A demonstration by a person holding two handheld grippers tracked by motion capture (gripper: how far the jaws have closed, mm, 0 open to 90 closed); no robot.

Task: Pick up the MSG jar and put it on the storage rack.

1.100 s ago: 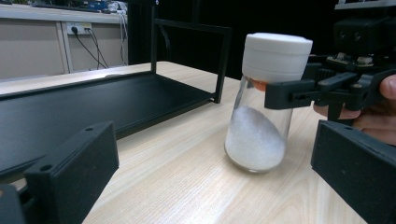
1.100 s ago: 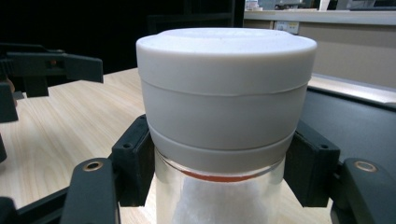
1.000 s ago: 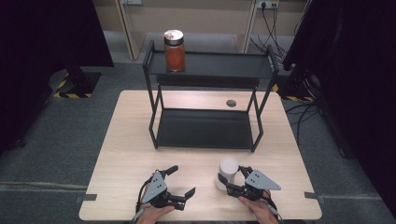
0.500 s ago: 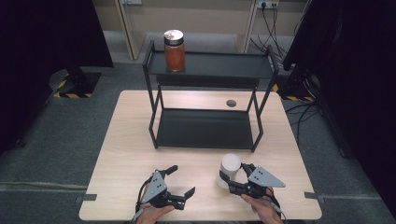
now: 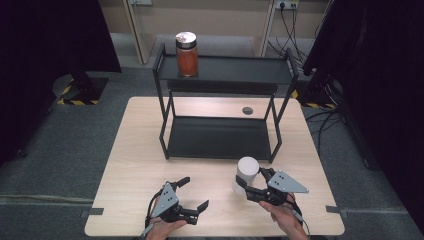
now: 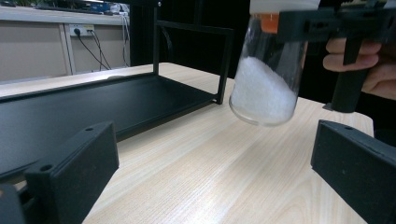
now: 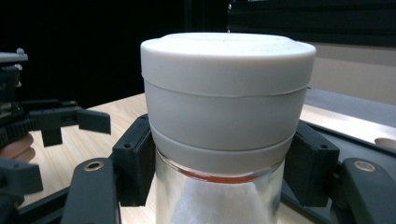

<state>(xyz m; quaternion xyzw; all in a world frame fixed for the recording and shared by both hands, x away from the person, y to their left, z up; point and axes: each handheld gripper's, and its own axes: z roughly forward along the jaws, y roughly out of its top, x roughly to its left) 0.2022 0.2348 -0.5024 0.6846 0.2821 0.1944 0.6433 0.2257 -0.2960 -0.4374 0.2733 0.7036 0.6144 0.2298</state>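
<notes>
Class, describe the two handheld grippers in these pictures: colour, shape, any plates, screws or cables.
Both the left gripper and the right gripper are matt black, each topped by a grey three-cornered plate with small holes. Their jaws are blocky and rectangular; the right gripper view shows brass-coloured screw eyes in the jaw arms. A thin cable trails from the right gripper by the hand.

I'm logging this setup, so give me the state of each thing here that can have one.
White-lidded jar: lid on, part full of white grains, tilted, off the table.
Right tool: shut on the jar just under its lid.
Left tool: open, nothing between its jaws.
Orange-filled jar: lid on, upright on the top shelf.
Black shelf rack: lower shelf bare.
</notes>
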